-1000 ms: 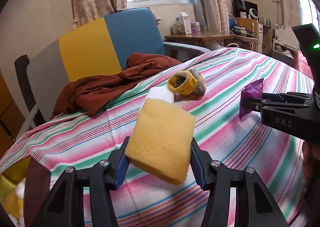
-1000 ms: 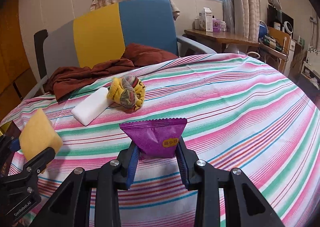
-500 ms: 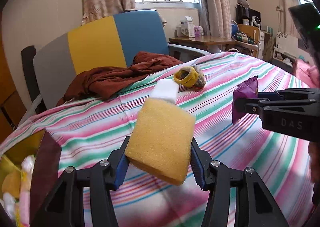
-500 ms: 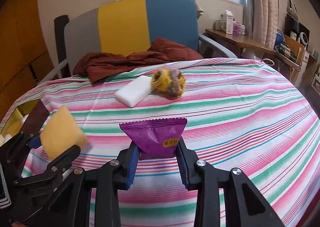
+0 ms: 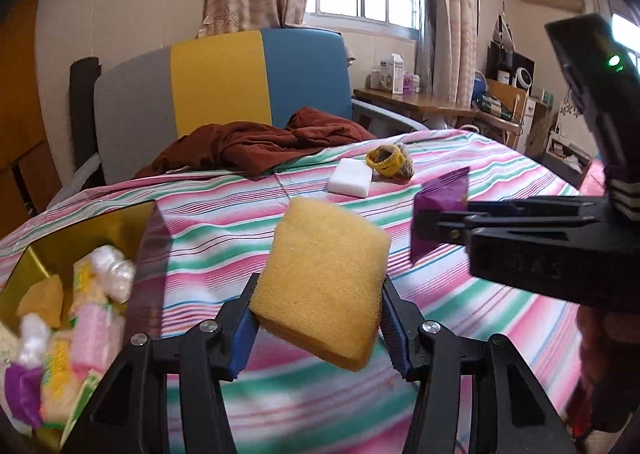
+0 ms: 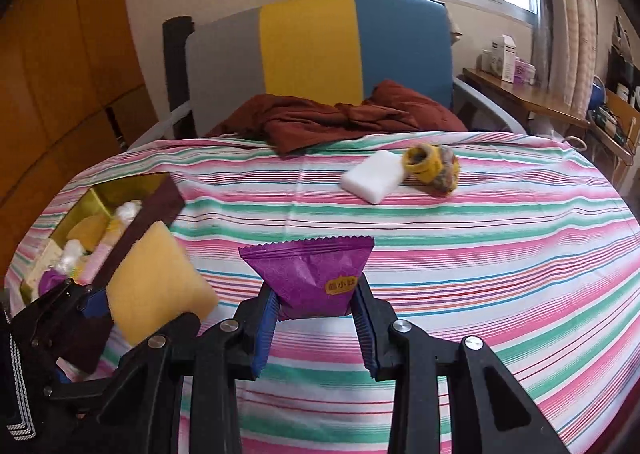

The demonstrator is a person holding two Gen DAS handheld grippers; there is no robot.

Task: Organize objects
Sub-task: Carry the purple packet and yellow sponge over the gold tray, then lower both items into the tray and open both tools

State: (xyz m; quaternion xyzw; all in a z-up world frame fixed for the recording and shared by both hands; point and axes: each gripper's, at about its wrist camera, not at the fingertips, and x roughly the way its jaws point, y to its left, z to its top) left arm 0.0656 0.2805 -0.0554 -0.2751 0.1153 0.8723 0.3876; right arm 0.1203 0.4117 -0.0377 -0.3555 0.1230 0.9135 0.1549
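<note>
Between left jaws, yellow sponge (image 5: 322,286)

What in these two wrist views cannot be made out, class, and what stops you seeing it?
- Gold box, left wrist view: contents blurred, near end cut off by the picture edge.
- Gold box, right wrist view: partly hidden behind the yellow sponge in the left hand-held gripper.
- Purple packet: label print too small to read.
- Boxes on the side table: too small to identify.

A porous, matt yellow foam sponge (image 5: 322,286) and a glossy, crinkled purple foil packet (image 6: 310,278) are seen above striped woven cloth (image 6: 480,238); a shiny gold-lined box (image 5: 80,230) is seen left.
</note>
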